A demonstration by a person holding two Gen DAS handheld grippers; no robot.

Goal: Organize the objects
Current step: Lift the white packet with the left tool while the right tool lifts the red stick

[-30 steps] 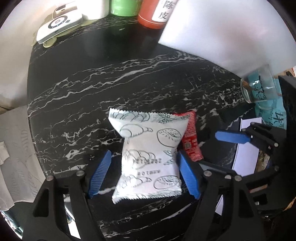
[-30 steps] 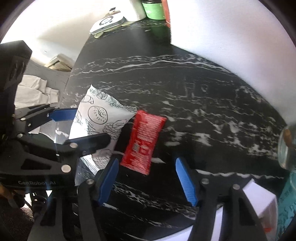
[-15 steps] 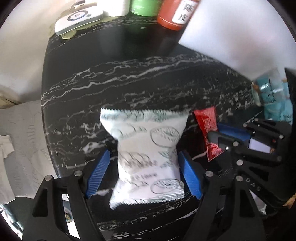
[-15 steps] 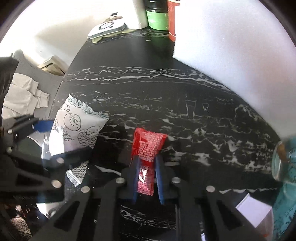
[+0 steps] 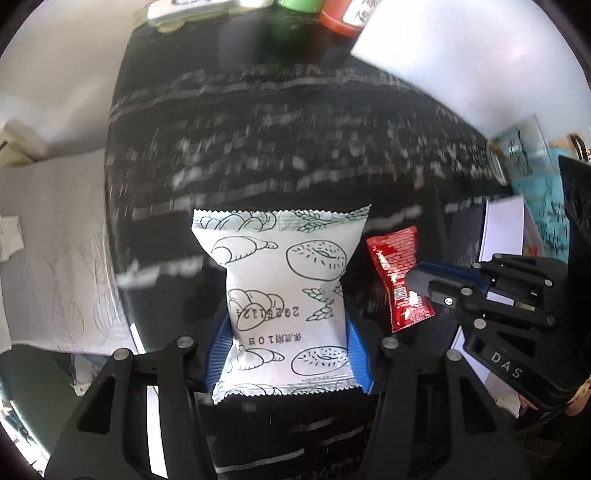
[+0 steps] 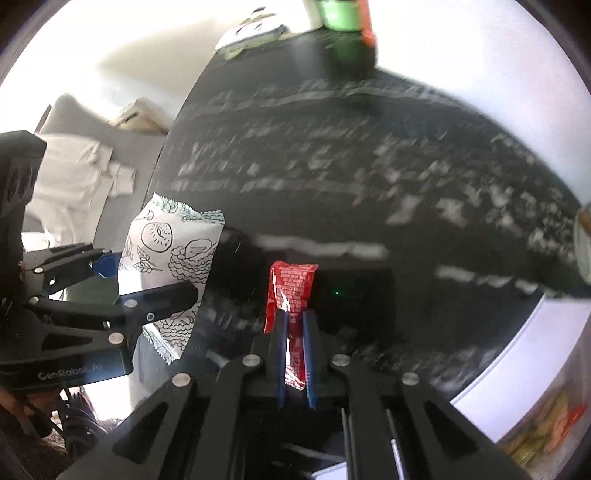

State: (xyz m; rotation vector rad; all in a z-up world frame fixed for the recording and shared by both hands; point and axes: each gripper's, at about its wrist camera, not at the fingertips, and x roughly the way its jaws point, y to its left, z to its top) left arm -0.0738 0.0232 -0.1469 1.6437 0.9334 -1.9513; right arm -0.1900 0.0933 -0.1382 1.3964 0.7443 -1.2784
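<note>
My left gripper [image 5: 286,332] is shut on a white snack packet [image 5: 282,291] printed with bread drawings and holds it lifted above the black marble table [image 5: 280,147]. The packet also shows in the right wrist view [image 6: 173,258], between the left gripper's blue pads. My right gripper [image 6: 294,321] is shut on a small red sachet [image 6: 291,291] and holds it above the table. In the left wrist view the red sachet [image 5: 400,277] hangs to the right of the white packet, pinched by the right gripper [image 5: 424,280].
A red jar [image 5: 340,18], a green jar [image 6: 340,14] and a white device [image 6: 255,33] stand at the table's far end. A glass cup [image 5: 524,147] and a white box [image 6: 517,358] are at the right. Grey cloth [image 5: 51,251] lies left of the table.
The left gripper closed on the white packet and lifted it. The right gripper, shut on the red sachet since half a second ago, raised it off the table. Both views now blur with motion.
</note>
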